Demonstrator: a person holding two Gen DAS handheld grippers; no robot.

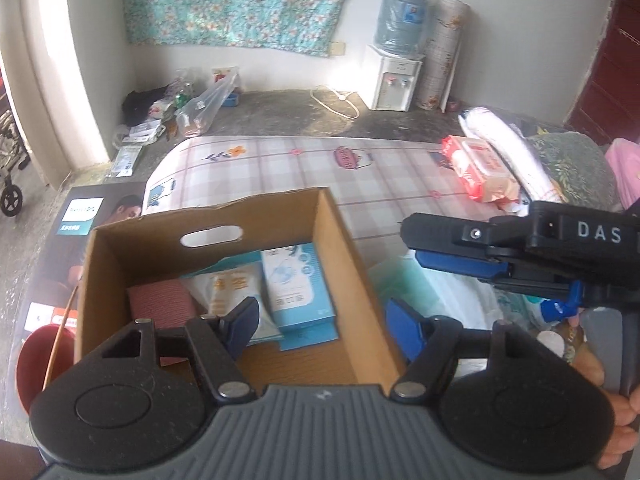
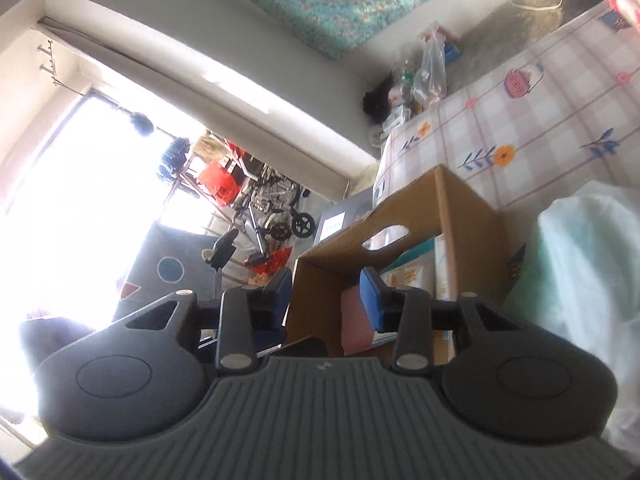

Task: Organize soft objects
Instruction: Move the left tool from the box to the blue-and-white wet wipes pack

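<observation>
Both the left gripper and right gripper are released, empty. The red-and-white soft plastic tissue pack, near the checked mattress's far right edge, is judged light, squashy, slippery; best pinched across its middle.

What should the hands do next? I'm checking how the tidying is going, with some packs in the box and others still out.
Probably send the empty right gripper toward the red pack lying on the checked mat. Both grippers hold nothing, the cardboard box has free floor, and that pack lies outside it.
</observation>
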